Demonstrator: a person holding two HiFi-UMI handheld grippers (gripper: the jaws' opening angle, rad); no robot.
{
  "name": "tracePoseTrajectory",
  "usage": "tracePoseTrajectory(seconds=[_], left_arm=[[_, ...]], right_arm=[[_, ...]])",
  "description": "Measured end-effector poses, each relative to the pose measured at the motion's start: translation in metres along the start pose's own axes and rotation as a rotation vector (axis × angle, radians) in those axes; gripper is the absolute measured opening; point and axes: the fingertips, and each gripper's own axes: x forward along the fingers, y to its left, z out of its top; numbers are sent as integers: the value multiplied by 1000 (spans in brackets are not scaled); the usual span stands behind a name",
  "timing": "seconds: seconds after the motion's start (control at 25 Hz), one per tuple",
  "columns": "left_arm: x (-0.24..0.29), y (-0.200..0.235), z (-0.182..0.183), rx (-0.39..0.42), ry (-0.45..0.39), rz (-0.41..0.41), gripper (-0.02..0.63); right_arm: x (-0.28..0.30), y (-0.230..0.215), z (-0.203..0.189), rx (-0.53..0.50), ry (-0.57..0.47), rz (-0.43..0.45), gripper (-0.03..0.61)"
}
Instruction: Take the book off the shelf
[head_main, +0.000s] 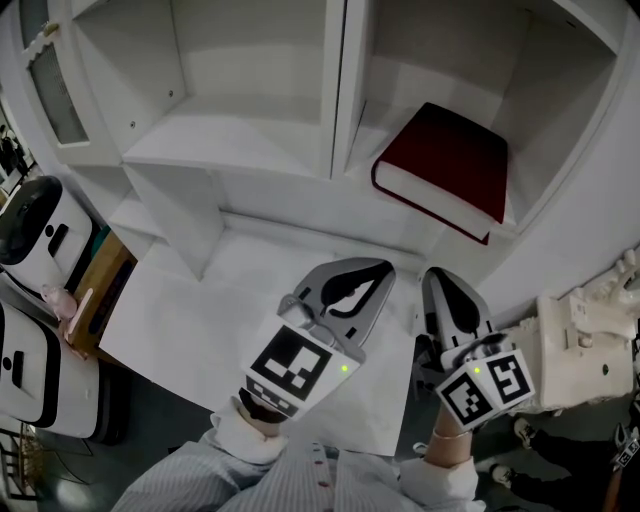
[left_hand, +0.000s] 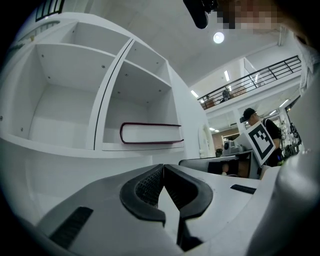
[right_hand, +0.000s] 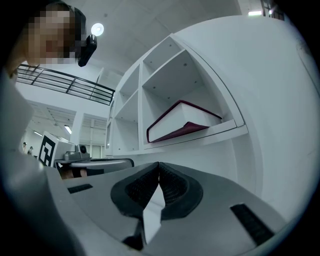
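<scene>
A dark red hardback book (head_main: 445, 168) lies flat in the right-hand compartment of a white shelf unit (head_main: 335, 90). The left gripper view shows the book (left_hand: 151, 133) side-on, pages toward me; the right gripper view shows the book (right_hand: 180, 122) from below right. My left gripper (head_main: 383, 266) hovers over the white tabletop, in front of and a little left of the book, shut with nothing in it. To its right my right gripper (head_main: 432, 274) is also shut and empty, its tip just short of the shelf's front edge below the book.
The left shelf compartment (head_main: 235, 90) holds nothing. A white tabletop (head_main: 210, 300) spreads below both grippers. White machines (head_main: 35, 240) and a wooden-edged item (head_main: 100, 295) stand at the left; a white device (head_main: 585, 345) sits at the right.
</scene>
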Motion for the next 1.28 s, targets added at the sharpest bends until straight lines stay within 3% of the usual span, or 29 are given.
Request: tracePoseTrajectory(seconds=[0.4,0.48,0.8,1.04,1.28], left_arm=[[3,4,14,106,-22,-6,36],[3,4,19,157,-13,-1,97],[5,8,32,345,19,54,170],[14,2,43,585,42,82,234],[25,2,52,741,52,118,302]], right_arm=[[0,0,-9,8,11,-16,14],[0,0,-9,9,10,-16,14],[-2,0,-10,15,13,-12,14],[-5,0,-11,16,13,-10,14],[-10,-3,-11,18,15,-23,14]])
